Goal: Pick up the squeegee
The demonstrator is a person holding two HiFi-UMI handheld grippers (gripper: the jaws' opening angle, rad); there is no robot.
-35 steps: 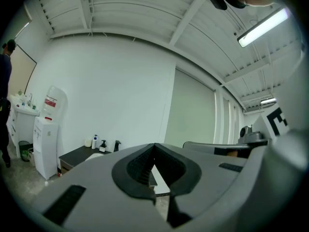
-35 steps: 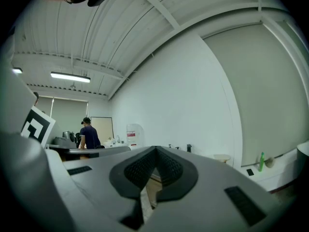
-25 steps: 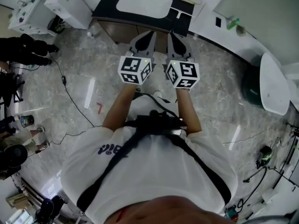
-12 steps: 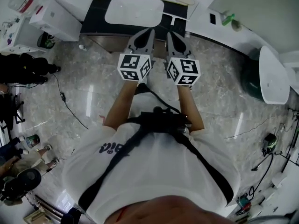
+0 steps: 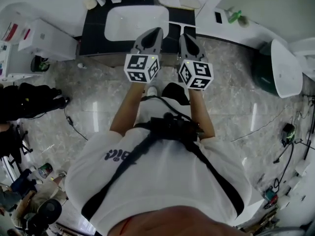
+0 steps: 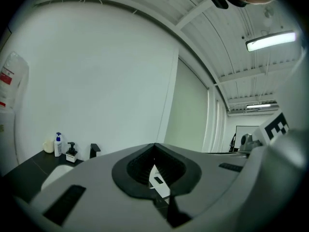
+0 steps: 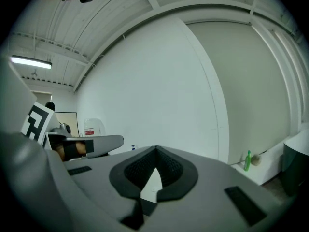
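We held both arms out ahead of the chest, the left forearm (image 5: 129,109) and the right forearm (image 5: 202,116) bare and close to parallel. The left gripper (image 5: 157,31) and the right gripper (image 5: 183,35) sat side by side, near each other but not touching, pointing forward about level, each with its marker cube (image 5: 142,68) at the near end. Each gripper's jaws were closed tip to tip, with nothing caught between them.

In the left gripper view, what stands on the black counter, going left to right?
Cream object → blue-topped bottle → black pump bottle → black tap.
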